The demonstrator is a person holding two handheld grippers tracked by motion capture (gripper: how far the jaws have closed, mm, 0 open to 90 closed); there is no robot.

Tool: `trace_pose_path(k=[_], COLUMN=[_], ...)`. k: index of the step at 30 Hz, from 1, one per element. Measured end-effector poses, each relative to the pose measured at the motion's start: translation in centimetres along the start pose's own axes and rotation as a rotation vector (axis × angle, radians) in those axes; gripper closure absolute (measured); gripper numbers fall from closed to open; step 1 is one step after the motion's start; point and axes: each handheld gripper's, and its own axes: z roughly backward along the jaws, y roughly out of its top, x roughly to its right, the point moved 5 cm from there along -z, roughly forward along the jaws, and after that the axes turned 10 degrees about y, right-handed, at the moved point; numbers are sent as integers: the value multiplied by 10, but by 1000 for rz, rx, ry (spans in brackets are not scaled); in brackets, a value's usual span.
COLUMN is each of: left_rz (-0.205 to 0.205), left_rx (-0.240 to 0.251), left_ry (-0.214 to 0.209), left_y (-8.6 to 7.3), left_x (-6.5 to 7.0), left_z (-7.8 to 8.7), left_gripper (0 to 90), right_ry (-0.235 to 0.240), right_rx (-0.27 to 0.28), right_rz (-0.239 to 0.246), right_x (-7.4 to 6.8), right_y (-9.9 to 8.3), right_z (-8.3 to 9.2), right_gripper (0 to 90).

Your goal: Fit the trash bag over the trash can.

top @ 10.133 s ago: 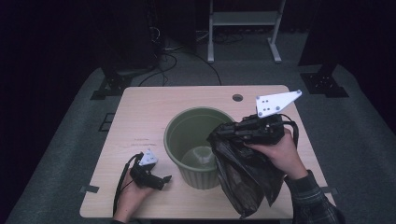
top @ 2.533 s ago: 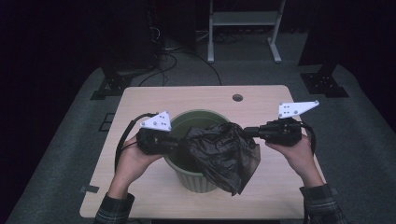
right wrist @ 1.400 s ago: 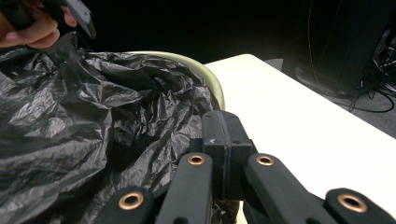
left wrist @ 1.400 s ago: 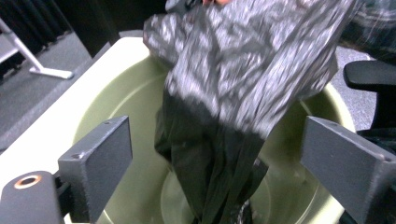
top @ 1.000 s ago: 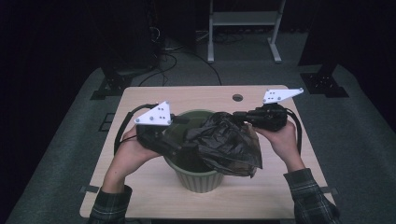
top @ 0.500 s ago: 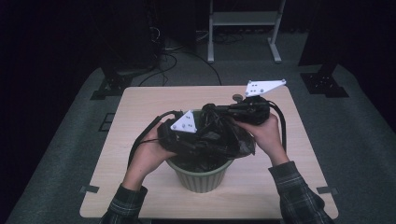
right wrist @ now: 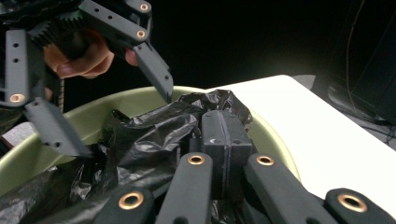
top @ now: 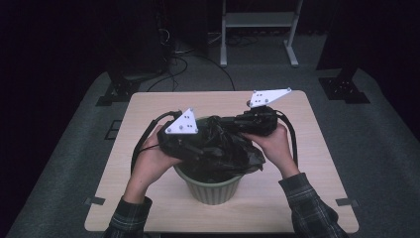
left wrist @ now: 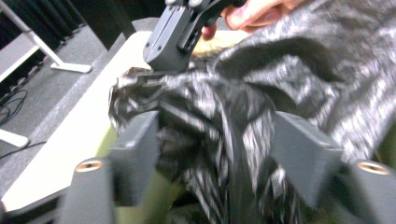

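Note:
A pale green bin (top: 210, 186) stands on the wooden table (top: 322, 168), with a crumpled black plastic bag (top: 223, 153) bunched over its mouth. My right gripper (top: 220, 124) is shut on an edge of the bag (right wrist: 154, 130); its jaws (right wrist: 224, 126) meet on the plastic above the bin's far rim (right wrist: 140, 95). My left gripper (top: 203, 144) faces it from the left. Its jaws have just been opening and stand apart around a fold of the bag (left wrist: 215, 126), the left gripper (left wrist: 215, 135) not clamping it. The right gripper (left wrist: 161, 58) pinches the bag's edge beyond.
The bin sits near the table's front middle, with bare tabletop on both sides. Behind the table are a white metal stand (top: 257, 20) and cables (top: 183, 54) on the dark floor. Both gripper cables trail beside the person's hands.
Both hands have come together over the bin, the right one moving left. The bag, spread between them a second ago, is now gathered into a bunch.

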Motion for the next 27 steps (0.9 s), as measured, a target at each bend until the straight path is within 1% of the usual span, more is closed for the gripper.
trace_pose_path(k=[1, 2, 3, 4, 6, 7, 8, 9, 10, 11, 12, 13, 15, 17, 18, 20, 23, 25, 27], left_rz=[1, 8, 6, 8, 18, 25, 37, 45, 63, 73, 88, 92, 102, 113, 117, 120, 126, 130, 137], left_rx=[-6, -12, -26, -37, -54, -57, -52, -41, -29, -21, -11, -4, 5, 23, 28, 34, 38, 41, 50], left_ry=[-1, -5, -14, -23, -28, -25, -14, -6, 6, 18, 20, 25, 31, 33, 31, 32, 32, 29, 23], left_y=[1, 0, -1, -3, -6, -8, -10, -12, -14, -16, -18, -19, -22, -23, -23, -24, -26, -27, -27], left_x=[0, 0, 0, 0, -1, -2, -3, -5, -7, -10, -12, -14, -17, -18, -18, -18, -18, -18, -18], left_z=[-2, -5, -8, -11, -14, -15, -14, -13, -11, -9, -7, -5, -1, 2, 3, 5, 6, 6, 6], left_gripper=[363, 417, 478, 554, 724, 800, 835, 860, 868, 867, 868, 867, 867, 866, 866, 866, 865, 865, 865], right_ry=[5, 6, 9, 11, 11, 8, 1, -9, -14, -24, -28, -33, -39, -52, -50, -55, -47, -38, -33], right_rx=[6, 11, 15, 17, 16, 18, 23, 30, 41, 50, 55, 63, 68, 60, 59, 57, 55, 55, 51], right_rz=[0, 1, 3, 6, 13, 14, 18, 16, 17, 15, 10, 8, 3, -5, -11, -18, -39, -46, -42], right_x=[-1, -2, -3, -4, -6, -7, -7, -8, -8, -9, -9, -10, -12, -14, -15, -15, -15, -15, -16], right_y=[1, 1, 2, 2, 3, 3, 3, 2, 2, 1, -1, -3, -6, -13, -16, -21, -29, -32, -34], right_z=[0, 1, 1, 2, 4, 6, 8, 12, 16, 22, 27, 35, 44, 53, 57, 62, 66, 67, 65], right_gripper=[900, 900, 900, 900, 900, 877, 819, 781, 745, 731, 725, 713, 707, 694, 693, 689, 683, 676, 669])
